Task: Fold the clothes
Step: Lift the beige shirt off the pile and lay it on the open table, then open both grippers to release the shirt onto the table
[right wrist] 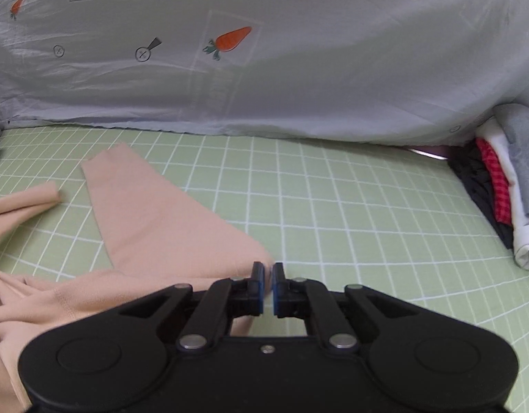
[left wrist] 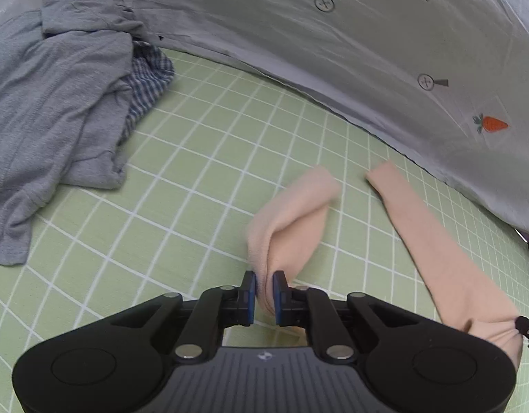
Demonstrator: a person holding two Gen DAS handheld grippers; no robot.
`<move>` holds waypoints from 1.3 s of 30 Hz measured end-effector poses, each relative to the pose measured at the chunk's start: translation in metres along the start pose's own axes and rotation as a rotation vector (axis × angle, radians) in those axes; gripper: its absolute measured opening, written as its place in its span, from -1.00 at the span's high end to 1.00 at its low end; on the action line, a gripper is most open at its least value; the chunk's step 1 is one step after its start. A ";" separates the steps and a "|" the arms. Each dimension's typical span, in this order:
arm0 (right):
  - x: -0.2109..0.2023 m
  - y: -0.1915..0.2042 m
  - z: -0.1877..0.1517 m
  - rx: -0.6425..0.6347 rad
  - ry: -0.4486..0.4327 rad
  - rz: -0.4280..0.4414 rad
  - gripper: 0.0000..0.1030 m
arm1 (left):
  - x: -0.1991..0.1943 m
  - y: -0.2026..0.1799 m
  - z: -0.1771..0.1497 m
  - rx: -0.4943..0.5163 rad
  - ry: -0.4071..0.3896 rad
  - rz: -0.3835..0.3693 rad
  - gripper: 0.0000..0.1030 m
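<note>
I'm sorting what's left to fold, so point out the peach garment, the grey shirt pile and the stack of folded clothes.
peach garment (right wrist: 154,220): right wrist view, on its flat sleeve.
grey shirt pile (left wrist: 47,103): left wrist view, on the crumpled body.
stack of folded clothes (right wrist: 512,186): right wrist view, on the white layer.

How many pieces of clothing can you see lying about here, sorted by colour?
Peach: 1, the peach garment, held by the left gripper and the right gripper
Grey-blue: 1, crumpled top
Blue check: 1, checked cloth
Folded stack: at least 4 (grey, white, red check, black)
Total: at least 7
</note>
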State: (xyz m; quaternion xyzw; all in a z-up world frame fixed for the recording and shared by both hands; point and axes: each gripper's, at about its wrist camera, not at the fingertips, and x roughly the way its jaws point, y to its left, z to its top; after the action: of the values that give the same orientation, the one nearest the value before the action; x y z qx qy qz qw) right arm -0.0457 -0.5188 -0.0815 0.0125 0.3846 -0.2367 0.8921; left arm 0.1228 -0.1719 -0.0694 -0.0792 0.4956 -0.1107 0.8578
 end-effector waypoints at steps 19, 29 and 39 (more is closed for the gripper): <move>-0.016 -0.127 0.022 0.198 -0.107 -0.420 0.92 | -0.053 0.115 0.011 -0.245 -0.141 0.259 0.78; -0.012 -0.130 -0.026 0.379 0.022 -0.269 -0.22 | -0.040 0.081 -0.009 -0.220 -0.069 0.269 -0.24; -0.018 -0.086 -0.065 0.495 0.131 -0.070 -0.71 | -0.037 0.017 -0.039 -0.101 -0.008 0.169 -0.54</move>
State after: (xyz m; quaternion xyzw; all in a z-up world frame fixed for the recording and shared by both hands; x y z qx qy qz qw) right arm -0.1380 -0.5743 -0.1011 0.2325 0.3722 -0.3531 0.8263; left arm 0.0728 -0.1472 -0.0626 -0.0808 0.5020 -0.0122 0.8610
